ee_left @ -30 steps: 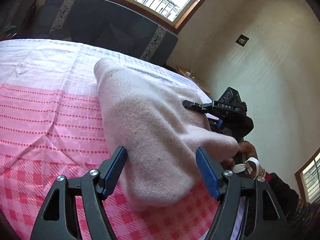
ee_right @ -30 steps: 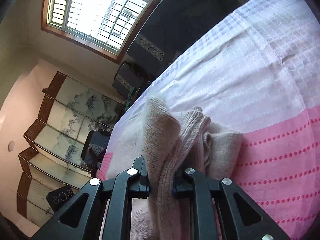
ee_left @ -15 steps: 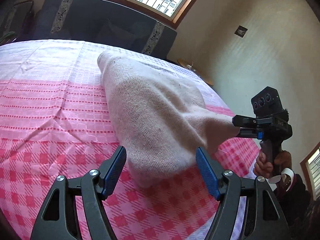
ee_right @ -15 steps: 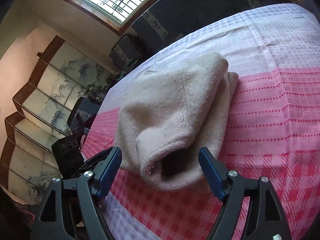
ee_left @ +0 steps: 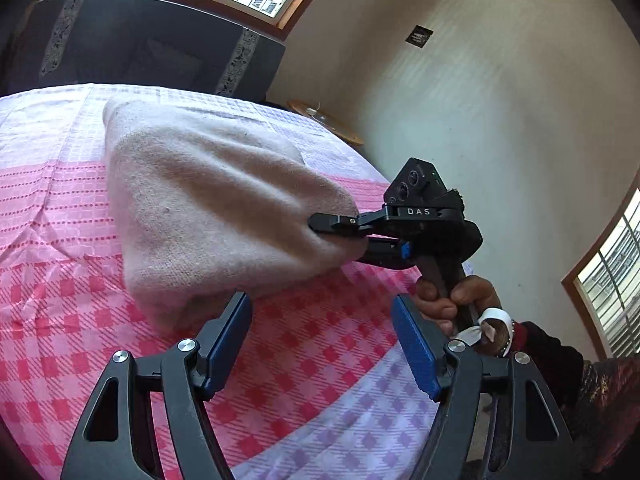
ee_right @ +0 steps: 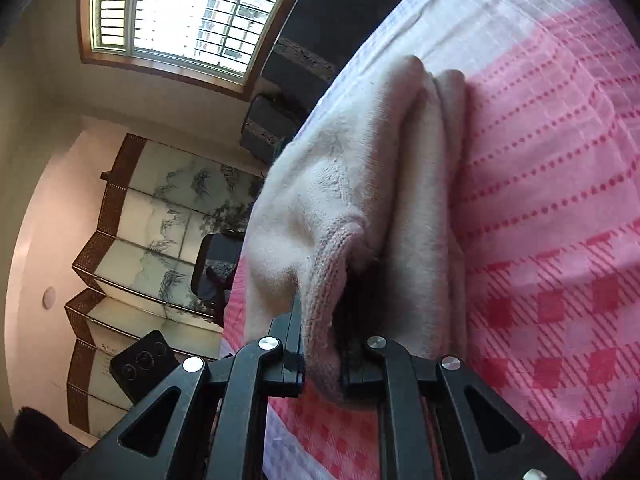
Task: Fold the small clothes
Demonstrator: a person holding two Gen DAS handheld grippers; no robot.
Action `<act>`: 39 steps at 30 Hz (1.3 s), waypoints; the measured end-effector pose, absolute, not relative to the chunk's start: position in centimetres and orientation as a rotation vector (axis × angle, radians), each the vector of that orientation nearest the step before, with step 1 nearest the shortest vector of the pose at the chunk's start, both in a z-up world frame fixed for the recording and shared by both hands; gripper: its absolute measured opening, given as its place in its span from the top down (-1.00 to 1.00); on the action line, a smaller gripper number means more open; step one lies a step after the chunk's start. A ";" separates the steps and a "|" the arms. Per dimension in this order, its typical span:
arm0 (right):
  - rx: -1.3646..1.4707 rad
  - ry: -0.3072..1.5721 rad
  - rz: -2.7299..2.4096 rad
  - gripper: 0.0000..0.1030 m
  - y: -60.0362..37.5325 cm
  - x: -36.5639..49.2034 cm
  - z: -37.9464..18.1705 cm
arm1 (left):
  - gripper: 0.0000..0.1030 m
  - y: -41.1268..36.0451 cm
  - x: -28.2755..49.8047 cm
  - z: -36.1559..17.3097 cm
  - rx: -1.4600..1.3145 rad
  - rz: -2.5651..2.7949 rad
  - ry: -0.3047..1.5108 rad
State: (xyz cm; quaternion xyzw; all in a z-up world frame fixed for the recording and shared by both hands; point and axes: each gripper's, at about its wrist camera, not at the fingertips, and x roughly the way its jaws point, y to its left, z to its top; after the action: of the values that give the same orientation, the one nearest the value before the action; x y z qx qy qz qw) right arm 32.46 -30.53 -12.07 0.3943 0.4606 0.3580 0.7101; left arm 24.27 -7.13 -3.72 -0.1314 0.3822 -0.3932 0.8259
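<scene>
Right gripper (ee_right: 322,356) jaws have just closed – now clenched on knit garment's (ee_left: 224,208) ribbed hem; left gripper (ee_left: 320,344) spread, empty – above checked bedspread (ee_left: 320,380).

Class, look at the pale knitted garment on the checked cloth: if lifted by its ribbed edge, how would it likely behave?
The knitted garment probably hangs limp: it already sags in soft folds where the right gripper has just closed on its ribbed edge. It looks light and fuzzy, so unlikely to slip. It may drag the checked cloth.

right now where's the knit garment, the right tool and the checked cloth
knit garment (ee_left: 208,200), left wrist view, middle of its top face
right tool (ee_left: 340,232), left wrist view, tips shut on the garment's edge
checked cloth (ee_left: 320,360), left wrist view, bare patch in front of the garment
</scene>
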 end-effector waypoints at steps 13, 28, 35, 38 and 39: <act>1.004 0.910 0.838 -0.16 -31.7 33.3 -9.3 | -0.40 -6.7 28.4 -5.6 -0.381 -0.677 0.848; 0.946 0.973 0.817 -0.68 -30.9 33.4 -10.2 | -0.21 -1.8 23.3 -1.5 -0.336 -0.663 0.730; 0.976 0.963 0.836 -0.65 -29.3 36.8 -9.7 | -0.22 -1.8 28.3 -3.6 -0.381 -0.585 0.785; 0.815 1.004 0.756 0.76 -27.8 37.8 -8.9 | -0.22 -2.4 28.9 -4.9 -0.375 -0.558 0.803; 0.777 0.998 0.717 0.75 -28.0 38.1 -8.6 | -0.22 -2.5 28.8 -5.2 -0.356 -0.561 0.806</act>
State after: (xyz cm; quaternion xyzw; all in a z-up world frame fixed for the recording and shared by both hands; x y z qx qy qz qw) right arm 38.09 -28.02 -8.56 0.3550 0.4563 0.3279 0.7471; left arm 28.81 -2.51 -5.16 -0.1702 0.3847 -0.2680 0.8667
